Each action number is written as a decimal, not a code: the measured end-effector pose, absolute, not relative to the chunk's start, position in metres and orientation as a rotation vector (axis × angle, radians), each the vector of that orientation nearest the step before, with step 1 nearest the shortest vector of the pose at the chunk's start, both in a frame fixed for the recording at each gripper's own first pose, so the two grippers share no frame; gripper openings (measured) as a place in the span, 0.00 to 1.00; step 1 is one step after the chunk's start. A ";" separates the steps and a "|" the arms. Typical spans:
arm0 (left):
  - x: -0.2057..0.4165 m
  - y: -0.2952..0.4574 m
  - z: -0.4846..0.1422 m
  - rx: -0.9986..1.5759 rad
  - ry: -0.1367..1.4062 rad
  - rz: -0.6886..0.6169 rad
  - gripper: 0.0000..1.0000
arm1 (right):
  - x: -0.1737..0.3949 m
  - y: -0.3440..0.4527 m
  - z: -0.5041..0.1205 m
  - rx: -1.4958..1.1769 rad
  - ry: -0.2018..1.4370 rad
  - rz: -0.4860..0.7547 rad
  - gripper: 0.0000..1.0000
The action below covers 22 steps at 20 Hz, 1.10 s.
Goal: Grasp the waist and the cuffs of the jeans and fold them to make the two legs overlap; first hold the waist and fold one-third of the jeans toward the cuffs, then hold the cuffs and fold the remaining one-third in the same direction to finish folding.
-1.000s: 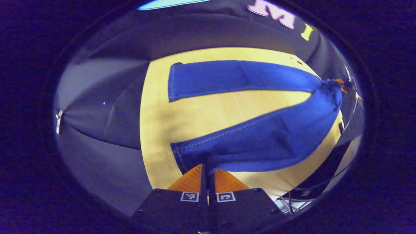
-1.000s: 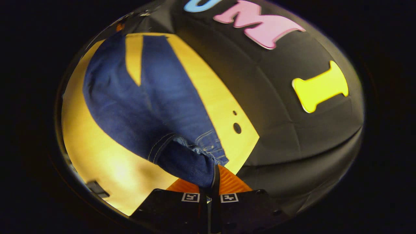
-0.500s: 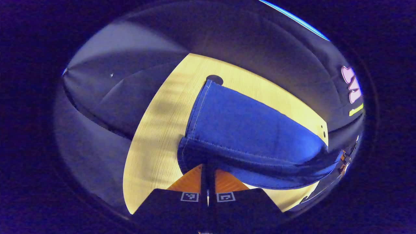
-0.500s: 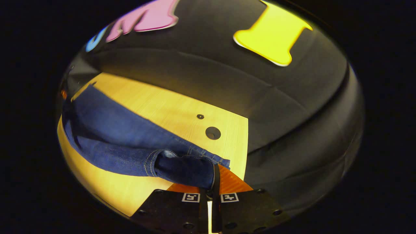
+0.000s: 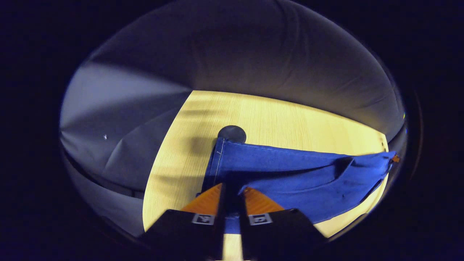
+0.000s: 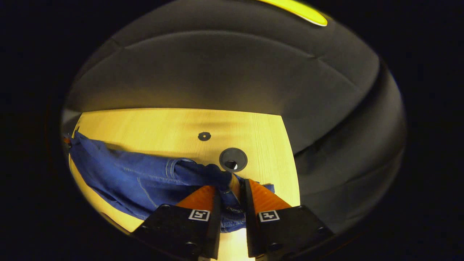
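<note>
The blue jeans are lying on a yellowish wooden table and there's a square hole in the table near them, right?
Nearly. The blue denim jeans do lie on the yellowish wooden table, but the hole is round, not square, as the right gripper view shows.

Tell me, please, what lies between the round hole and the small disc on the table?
In the right gripper view, only bare wooden table separates the round hole from the small disc.
</note>
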<state>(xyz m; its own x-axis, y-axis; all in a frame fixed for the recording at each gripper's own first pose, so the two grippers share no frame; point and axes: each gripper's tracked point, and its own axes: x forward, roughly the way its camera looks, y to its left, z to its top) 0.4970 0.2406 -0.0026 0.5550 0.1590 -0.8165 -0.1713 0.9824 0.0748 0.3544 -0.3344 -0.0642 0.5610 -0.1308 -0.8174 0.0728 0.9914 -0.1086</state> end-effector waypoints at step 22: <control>0.383 0.116 0.142 -0.137 0.641 0.183 0.97 | 0.289 -0.404 -0.105 0.460 0.715 -0.620 0.99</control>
<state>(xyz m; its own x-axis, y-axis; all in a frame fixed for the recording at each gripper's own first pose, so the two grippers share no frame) 0.3828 0.1158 0.1418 0.7862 0.1265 -0.6049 -0.2112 0.9749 -0.0707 0.2894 -0.4041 -0.1054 0.5921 -0.3617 -0.7201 0.6613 0.7288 0.1777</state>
